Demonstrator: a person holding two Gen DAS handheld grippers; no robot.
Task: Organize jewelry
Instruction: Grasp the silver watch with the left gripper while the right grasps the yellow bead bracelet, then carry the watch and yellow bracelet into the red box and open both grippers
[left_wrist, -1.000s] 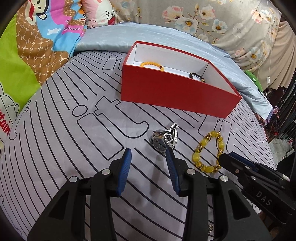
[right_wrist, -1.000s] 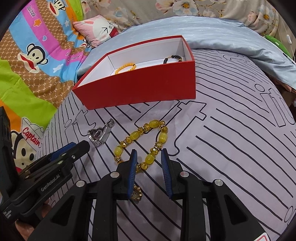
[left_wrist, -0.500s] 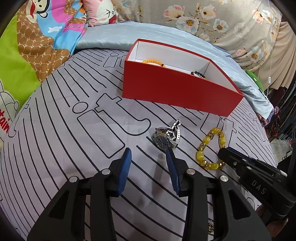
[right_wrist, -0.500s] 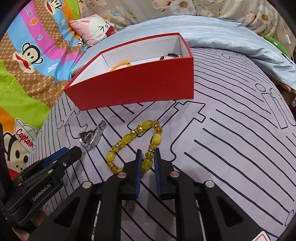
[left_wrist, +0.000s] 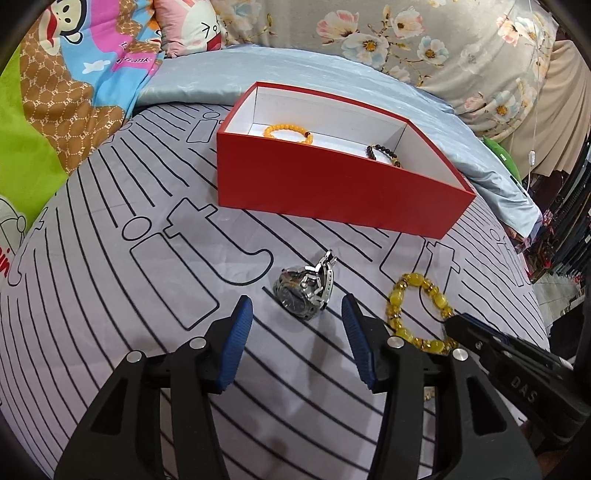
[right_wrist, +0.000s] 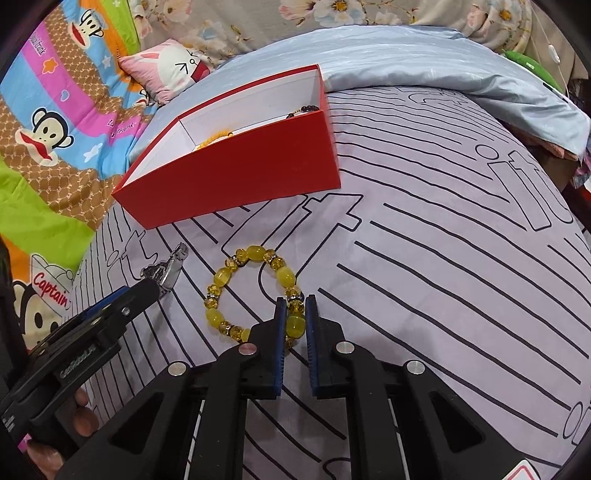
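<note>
A silver wristwatch (left_wrist: 304, 291) lies on the striped bedspread just ahead of my left gripper (left_wrist: 295, 310). Its jaws are opening, with the watch in line with the gap and neither pad touching it. To the right lies a yellow bead bracelet (right_wrist: 251, 254). My right gripper (right_wrist: 295, 304) is shut on a bead at the bracelet's near side. Behind both stands the open red box (left_wrist: 332, 188), holding an orange bracelet (left_wrist: 288, 131) and a dark bead bracelet (left_wrist: 382, 155). The left gripper (right_wrist: 147, 291) shows beside the watch (right_wrist: 166, 269) in the right wrist view.
Everything rests on a grey bedspread (left_wrist: 129, 295) with black lines. A pale blue quilt (left_wrist: 295, 70) lies behind the box, a cartoon blanket (right_wrist: 55, 110) at the left and floral pillows at the back. The bed's edge drops away at the far right (left_wrist: 546, 258).
My right gripper closed onto the yellow bracelet's near beads. My left gripper's jaws spread wider, and the watch now sits nearer their tips.
</note>
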